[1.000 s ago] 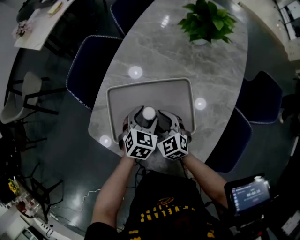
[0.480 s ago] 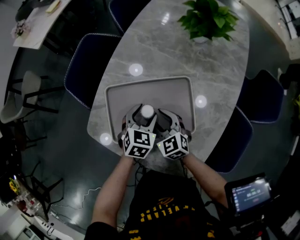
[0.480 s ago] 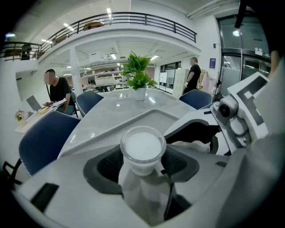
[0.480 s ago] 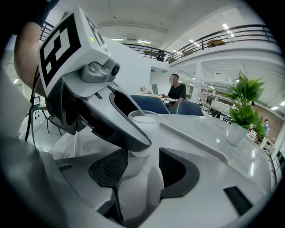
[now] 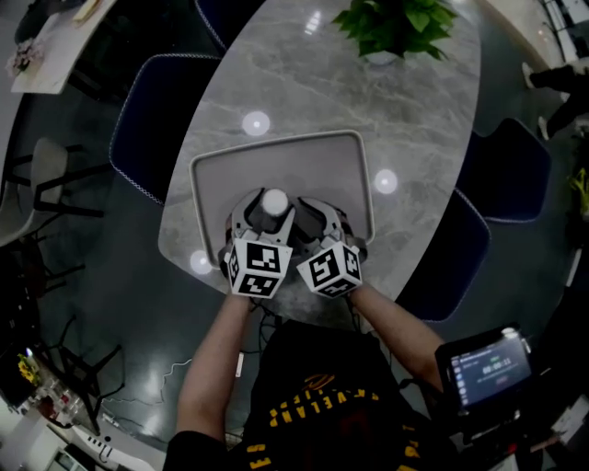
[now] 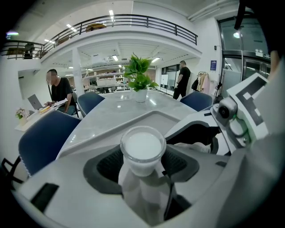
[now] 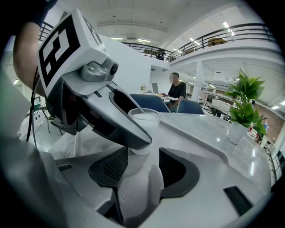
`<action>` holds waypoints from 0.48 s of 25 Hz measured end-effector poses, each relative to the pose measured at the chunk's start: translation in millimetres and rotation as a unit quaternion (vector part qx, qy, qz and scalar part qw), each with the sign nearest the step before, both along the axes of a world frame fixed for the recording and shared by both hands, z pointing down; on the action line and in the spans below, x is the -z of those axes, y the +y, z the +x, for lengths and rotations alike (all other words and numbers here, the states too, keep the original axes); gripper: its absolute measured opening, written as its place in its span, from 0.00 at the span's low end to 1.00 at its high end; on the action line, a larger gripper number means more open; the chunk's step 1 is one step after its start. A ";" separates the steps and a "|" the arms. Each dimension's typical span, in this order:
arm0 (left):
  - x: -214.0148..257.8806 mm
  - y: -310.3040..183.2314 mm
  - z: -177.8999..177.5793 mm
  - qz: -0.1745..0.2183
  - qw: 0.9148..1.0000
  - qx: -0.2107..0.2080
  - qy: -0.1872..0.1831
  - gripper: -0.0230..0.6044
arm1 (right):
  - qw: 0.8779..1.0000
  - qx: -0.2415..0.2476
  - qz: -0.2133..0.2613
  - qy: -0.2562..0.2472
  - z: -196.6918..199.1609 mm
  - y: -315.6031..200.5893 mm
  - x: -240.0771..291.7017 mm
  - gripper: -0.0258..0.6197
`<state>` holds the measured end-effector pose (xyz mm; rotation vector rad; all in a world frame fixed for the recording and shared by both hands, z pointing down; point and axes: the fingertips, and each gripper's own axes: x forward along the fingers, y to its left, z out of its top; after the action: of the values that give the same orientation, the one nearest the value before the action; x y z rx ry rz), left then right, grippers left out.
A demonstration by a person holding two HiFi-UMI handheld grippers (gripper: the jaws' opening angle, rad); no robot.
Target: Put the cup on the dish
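The left gripper [image 5: 267, 207] is gripping the white cup [image 5: 274, 201], its jaws closing on the cup's sides. It is holding the cup just inside the near edge of the grey tray [image 5: 276, 140], which is lying toward the near end of the marble table [image 5: 414, 101]. The right gripper [image 5: 324, 213] is hovering just beside the left one over the same edge, its jaws standing apart and holding nothing. A potted plant [image 5: 396, 23] is sitting at the table's far end.
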<state>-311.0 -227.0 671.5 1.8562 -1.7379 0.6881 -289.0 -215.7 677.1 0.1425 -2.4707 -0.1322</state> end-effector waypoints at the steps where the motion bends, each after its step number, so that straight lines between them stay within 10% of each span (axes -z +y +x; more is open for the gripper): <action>1: 2.6 2.8 -0.8 0.001 1.000 0.000 0.000 0.46 | 1.000 -0.001 0.000 0.001 0.0 2.2 2.2 0.38; 12: 4.7 10.2 -2.7 0.010 0.998 0.048 0.038 0.46 | 1.000 -0.008 -0.010 -0.001 10.9 2.1 3.0 0.38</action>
<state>-313.7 -216.8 666.8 1.7748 -1.7776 0.5571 -278.1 -213.6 674.1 0.1546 -2.4720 -0.0999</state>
